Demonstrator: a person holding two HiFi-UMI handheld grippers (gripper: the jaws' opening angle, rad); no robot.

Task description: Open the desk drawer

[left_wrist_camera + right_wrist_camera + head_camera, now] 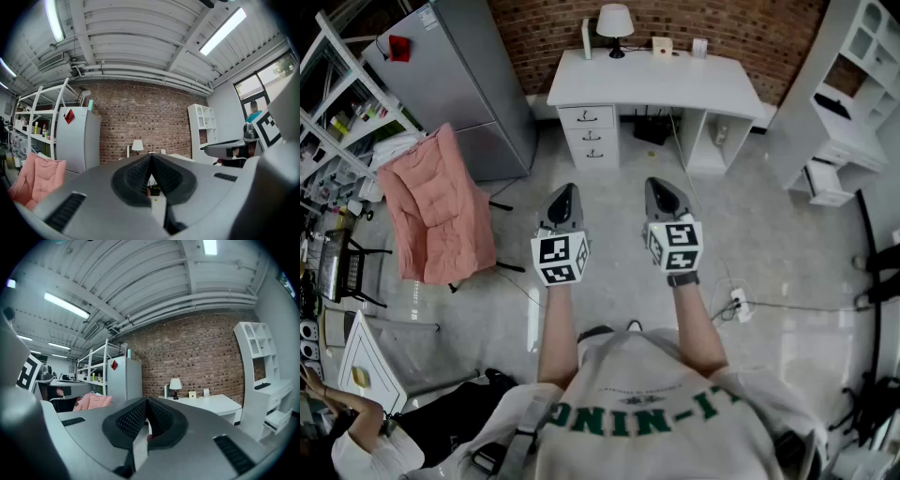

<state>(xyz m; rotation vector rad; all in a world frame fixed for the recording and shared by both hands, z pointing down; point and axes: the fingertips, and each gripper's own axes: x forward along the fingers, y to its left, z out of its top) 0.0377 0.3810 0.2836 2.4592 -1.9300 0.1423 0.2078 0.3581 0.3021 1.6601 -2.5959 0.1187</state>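
Observation:
A white desk (656, 80) stands against the brick wall at the far side of the room, and it also shows in the right gripper view as the desk (213, 404). Its stack of three drawers (589, 134) sits under the left end, all pushed in. My left gripper (563, 199) and right gripper (661, 194) hover side by side over the floor, well short of the desk and pointing level toward it. Both are shut with nothing between the jaws. In the left gripper view the shut left gripper (151, 158) hides most of the desk.
A grey fridge (455, 84) stands left of the desk. A chair draped in pink cloth (436, 211) sits on the floor to my left. White shelving (848, 103) lines the right wall. A lamp (615, 26) stands on the desk. Cables and a power strip (739, 305) lie on the floor at right.

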